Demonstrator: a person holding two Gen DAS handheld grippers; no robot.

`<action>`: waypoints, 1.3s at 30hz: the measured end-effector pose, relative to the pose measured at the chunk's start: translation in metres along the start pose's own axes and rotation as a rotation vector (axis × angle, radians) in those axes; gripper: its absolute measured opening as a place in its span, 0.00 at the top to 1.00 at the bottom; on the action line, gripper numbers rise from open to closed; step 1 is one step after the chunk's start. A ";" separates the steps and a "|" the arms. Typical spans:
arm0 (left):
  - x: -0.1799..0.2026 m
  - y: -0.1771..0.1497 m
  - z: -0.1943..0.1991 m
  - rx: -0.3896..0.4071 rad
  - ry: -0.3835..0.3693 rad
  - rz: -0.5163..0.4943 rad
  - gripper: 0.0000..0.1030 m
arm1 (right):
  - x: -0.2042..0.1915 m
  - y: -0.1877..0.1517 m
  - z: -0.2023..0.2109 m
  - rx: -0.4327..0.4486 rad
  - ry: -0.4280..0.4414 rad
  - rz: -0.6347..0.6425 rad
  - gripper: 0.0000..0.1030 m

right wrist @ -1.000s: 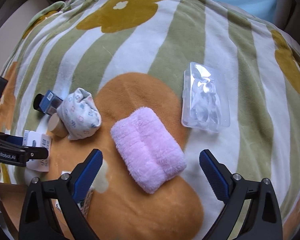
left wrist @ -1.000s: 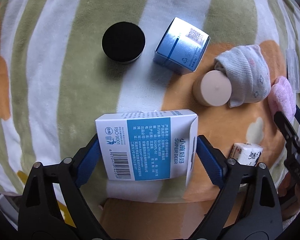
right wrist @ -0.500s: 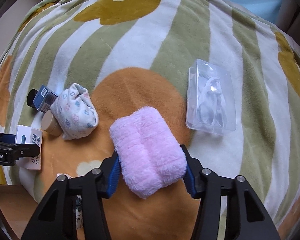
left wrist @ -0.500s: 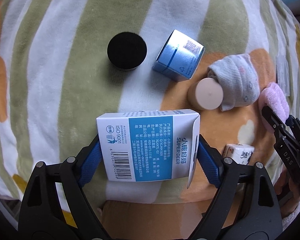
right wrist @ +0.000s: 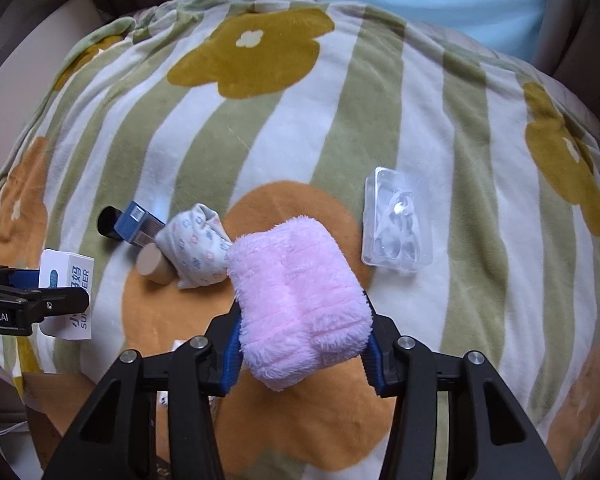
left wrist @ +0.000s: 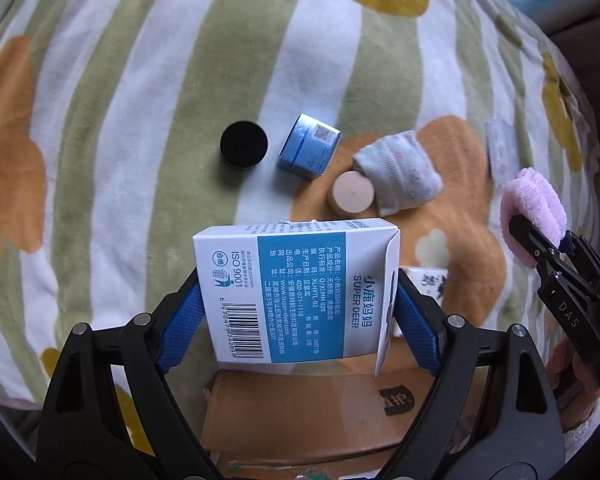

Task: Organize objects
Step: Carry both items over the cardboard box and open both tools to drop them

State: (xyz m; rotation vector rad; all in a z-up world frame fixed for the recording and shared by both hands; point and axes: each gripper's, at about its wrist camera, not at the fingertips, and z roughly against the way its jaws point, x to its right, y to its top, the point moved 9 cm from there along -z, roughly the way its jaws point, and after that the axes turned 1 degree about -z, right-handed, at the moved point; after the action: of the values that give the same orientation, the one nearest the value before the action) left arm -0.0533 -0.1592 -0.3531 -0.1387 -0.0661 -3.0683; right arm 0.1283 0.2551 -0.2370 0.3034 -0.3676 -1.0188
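over the striped flower blanket, both tools carry something clear of the fabric. the left gripper clamps the white and blue box across its short sides, barcode face up, so the flat panels give the blue pads a square seat; its loose flap hangs at the right edge. the right gripper has just been closing and now squeezes the pink fluffy cloth, which bulges above the jaws because it is soft. below the box a cardboard carton shows at 6 o'clock, likely the place things are gathered. on the blanket lie a black round lid at 11 o'clock of the box, a small blue box at 12, a beige jar touching a rolled sock at 1, and a clear plastic case at 2 o'clock of the cloth.
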 end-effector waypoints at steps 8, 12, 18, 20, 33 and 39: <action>0.013 0.004 0.076 0.090 0.001 -0.136 0.17 | -0.019 0.003 0.059 0.026 -0.028 -0.046 0.56; 0.022 -0.015 0.107 0.119 -0.013 -0.205 0.17 | -0.023 -0.009 0.090 0.038 -0.038 -0.066 0.56; 0.026 -0.052 0.135 0.150 -0.038 -0.261 0.17 | -0.037 -0.039 0.132 0.039 -0.041 -0.085 0.56; 0.027 -0.065 0.142 0.154 -0.035 -0.280 0.17 | -0.043 -0.052 0.141 0.033 -0.027 -0.100 0.56; 0.016 -0.148 0.128 0.140 -0.056 -0.305 0.17 | -0.081 -0.141 0.153 -0.045 0.012 -0.182 0.56; 0.007 -0.177 0.094 0.116 -0.091 -0.283 0.17 | -0.094 -0.184 0.128 -0.089 0.024 -0.238 0.56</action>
State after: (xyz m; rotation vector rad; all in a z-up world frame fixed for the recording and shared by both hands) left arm -0.0645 0.0208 -0.2663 -0.2851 -0.2921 -3.3261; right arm -0.1129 0.2369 -0.2126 0.2831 -0.2670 -1.2604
